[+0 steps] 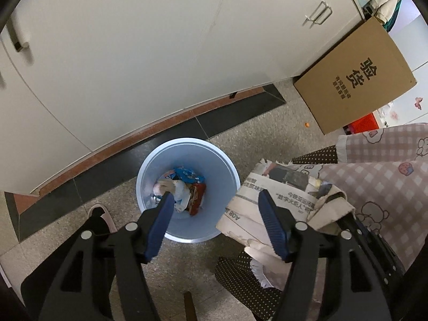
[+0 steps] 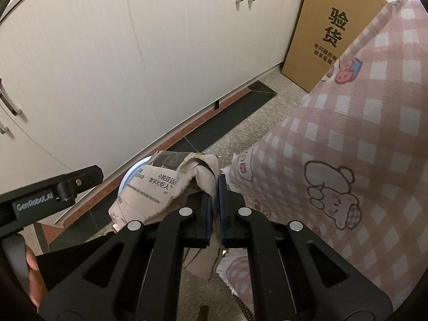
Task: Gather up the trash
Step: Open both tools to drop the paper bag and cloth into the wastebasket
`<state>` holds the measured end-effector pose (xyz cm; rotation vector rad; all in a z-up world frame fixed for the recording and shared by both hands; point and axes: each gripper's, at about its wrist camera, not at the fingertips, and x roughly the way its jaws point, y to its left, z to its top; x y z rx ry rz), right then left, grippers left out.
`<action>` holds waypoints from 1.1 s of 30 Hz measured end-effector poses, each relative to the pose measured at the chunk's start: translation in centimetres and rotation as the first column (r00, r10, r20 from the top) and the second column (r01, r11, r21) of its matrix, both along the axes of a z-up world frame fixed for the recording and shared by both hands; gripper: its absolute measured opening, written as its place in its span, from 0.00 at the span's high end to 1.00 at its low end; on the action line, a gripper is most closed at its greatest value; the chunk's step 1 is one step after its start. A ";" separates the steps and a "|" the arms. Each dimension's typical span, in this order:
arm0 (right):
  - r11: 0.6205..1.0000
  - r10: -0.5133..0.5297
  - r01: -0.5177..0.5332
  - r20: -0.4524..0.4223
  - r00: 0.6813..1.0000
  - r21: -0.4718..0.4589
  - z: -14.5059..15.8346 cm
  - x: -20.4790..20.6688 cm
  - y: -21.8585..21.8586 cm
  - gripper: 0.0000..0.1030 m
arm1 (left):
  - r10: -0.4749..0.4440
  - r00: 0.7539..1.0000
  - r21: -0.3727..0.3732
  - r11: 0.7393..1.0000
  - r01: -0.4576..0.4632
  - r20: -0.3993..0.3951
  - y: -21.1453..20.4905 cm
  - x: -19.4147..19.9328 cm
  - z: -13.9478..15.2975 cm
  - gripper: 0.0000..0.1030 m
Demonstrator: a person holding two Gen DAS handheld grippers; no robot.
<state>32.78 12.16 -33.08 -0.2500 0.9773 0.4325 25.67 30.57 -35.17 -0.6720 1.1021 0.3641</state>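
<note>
A light-blue trash bin [image 1: 187, 147] stands on the floor by the cabinet's plinth, with wrappers and crumpled scraps [image 1: 184, 187] at its bottom. My left gripper [image 1: 216, 194] hangs over the bin's right half. Its blue pads stand wide apart with nothing between them. To its right, a crumpled newspaper [image 1: 278, 187] is held beside the bin's rim. In the right wrist view my right gripper [image 2: 216, 180] is shut on a fold of that newspaper [image 2: 160, 187], which covers most of the bin [image 2: 132, 174].
White cabinet doors [image 1: 133, 53] rise behind the bin above a dark tiled strip. A brown cardboard box [image 1: 355, 77] leans at the right. Pink checked cloth [image 2: 347, 133] fills the right side. A slipper [image 1: 103, 214] and a dotted mat [image 1: 235, 272] lie near the bin.
</note>
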 end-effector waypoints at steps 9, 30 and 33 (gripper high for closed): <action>0.999 0.044 -0.044 0.001 0.999 0.003 0.2 -0.9 2.5 0.95 | 0.008 1.000 0.046 0.999 -0.008 -0.002 0.7 -1.2 0.7 0.35; 0.996 0.074 -0.072 -0.055 0.996 0.053 -1.9 -0.2 6.7 0.74 | 0.092 0.996 0.128 0.988 -0.088 -0.022 4.2 -3.4 -0.1 0.32; 0.996 0.067 -0.063 -0.057 0.996 0.065 -1.9 -0.4 6.6 0.57 | 0.091 0.996 0.132 0.987 -0.088 -0.019 4.4 -3.4 0.2 0.31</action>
